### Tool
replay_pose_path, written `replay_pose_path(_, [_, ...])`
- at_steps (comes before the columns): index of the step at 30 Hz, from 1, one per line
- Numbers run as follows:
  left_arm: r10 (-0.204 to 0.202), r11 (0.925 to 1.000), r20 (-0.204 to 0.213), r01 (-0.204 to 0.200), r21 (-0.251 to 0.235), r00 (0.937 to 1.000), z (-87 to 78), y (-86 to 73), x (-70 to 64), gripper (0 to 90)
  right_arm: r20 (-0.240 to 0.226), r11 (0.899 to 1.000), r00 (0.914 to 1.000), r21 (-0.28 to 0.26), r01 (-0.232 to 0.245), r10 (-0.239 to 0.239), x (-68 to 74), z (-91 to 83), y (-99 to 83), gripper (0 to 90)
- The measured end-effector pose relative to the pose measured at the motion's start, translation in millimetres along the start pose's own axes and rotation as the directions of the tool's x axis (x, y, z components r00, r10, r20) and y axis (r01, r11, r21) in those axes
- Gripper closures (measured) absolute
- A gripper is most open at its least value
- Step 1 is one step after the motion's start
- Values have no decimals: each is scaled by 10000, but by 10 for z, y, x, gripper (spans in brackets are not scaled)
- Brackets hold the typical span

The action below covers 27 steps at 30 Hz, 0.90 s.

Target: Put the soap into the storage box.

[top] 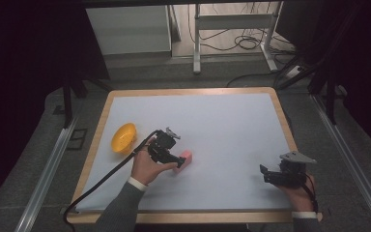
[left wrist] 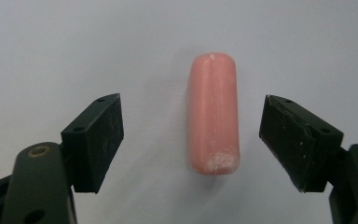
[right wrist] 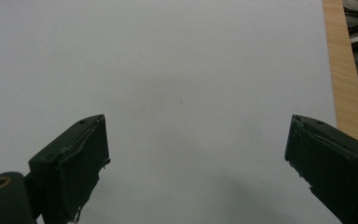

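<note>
Two hand-held grippers are being held over a white-covered table (top: 232, 121), each with its jaws spread wide. At the near left of the high view, the left gripper (top: 176, 160) is being poised at a pink sausage-shaped piece (top: 183, 160), which is lying flat on the white surface a little left of the table's middle and toward the near edge. In the left gripper view, the left gripper (left wrist: 191, 142) is being presented with its black jaws parted well beyond the width of the pink piece (left wrist: 212, 114); the piece is being framed between them, nearer the right-hand jaw, with clear white surface on both sides, so it is not being pinched or touched by either jaw. Pale scuffs are being shown on the piece's near end.

Just to the left of the left hand (top: 147, 166), an orange bowl (top: 123, 137) is being left tilted near the table's left edge, apart from the piece.

At the near right, the right gripper (top: 265, 173) is being held low over bare white surface, well apart from the piece. In the right gripper view, the right gripper (right wrist: 196, 168) is being seen with its jaws wide apart and nothing between them, with the table's wooden border (right wrist: 345, 74) being caught at the right.
</note>
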<state>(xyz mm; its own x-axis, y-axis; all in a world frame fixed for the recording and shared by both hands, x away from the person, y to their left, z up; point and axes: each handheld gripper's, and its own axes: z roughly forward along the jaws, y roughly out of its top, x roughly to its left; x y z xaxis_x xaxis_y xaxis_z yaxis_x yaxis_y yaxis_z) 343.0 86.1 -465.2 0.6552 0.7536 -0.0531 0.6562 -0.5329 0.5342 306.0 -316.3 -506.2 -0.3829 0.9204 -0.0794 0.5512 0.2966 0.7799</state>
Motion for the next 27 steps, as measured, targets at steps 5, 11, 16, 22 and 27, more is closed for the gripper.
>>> replay_pose_path(5, [-120, 9996, 177, 116, 247, 9998, 134, 19, 10, 242, -1, 10000, 10000, 14, 13, -13, 0, 5, -3, 58])
replay_pose_path(11, [1, 9983, 155, -10, 590, 9999, 210, 67, -34, 261, 4, 10000, 10000, 41, 15, -15, 6, 16, -7, 58])
replay_pose_path(16, [8, 9971, 36, -11, 755, 10000, 261, 90, -69, 307, 7, 10000, 10000, 43, 27, -27, 5, 16, -9, 58])
replay_pose_path(22, [-48, 9967, 85, 41, 809, 10000, 348, 78, -84, 369, 15, 9999, 10000, 74, 73, -73, 10, 19, -10, 58])
replay_pose_path(27, [-21, 9950, 26, 19, 1000, 10000, 406, 63, -87, 466, 28, 10000, 10000, 53, 45, -45, -5, 12, -12, 58])
